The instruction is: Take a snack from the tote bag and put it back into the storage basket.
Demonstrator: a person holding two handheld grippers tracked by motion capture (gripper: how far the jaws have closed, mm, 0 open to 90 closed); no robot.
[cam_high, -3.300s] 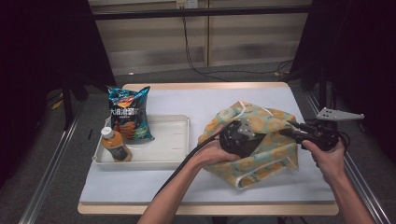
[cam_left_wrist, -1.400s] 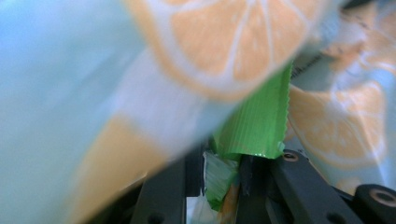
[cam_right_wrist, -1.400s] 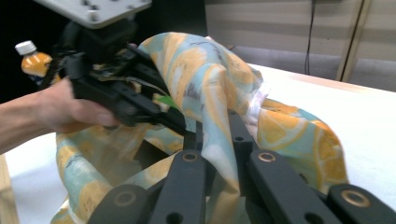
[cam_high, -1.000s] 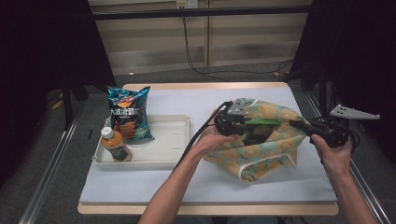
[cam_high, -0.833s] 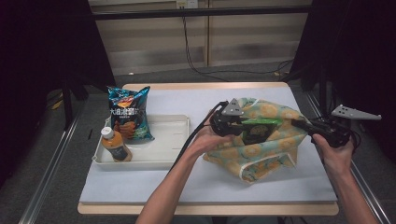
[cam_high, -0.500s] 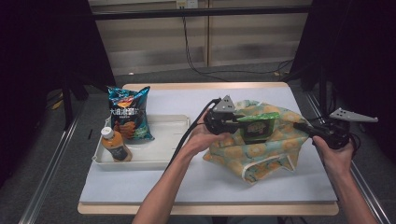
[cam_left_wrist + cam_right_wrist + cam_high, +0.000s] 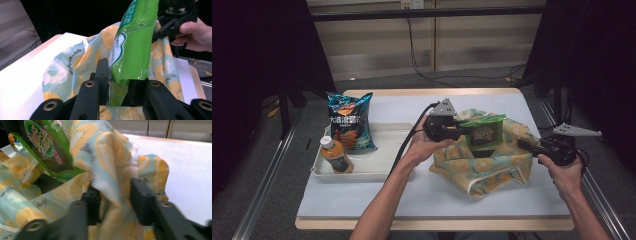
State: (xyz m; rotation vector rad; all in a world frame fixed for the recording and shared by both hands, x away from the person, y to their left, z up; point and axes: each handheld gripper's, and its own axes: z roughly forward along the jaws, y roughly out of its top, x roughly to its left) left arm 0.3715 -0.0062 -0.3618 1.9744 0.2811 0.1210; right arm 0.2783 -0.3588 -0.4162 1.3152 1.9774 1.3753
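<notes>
Gripping a green snack packet point(image 7: 482, 132) by its lower edge, left gripper point(image 7: 457, 131) holds it above the lemon-print bag point(image 7: 484, 167), at 3 o'clock on the counter point(image 7: 412, 195). Right gripper point(image 7: 526, 145) fingers have just been opening, bag rim loose between them.

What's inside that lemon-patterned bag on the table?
A green snack packet sticks out of the lemon-print bag, gripped at one end by the left gripper. The cloth hides whatever else is deeper inside.

Blue chip bag point(image 7: 348, 126) and bottle point(image 7: 335, 155) on white tray point(image 7: 387, 169); table point(image 7: 412, 200).
</notes>
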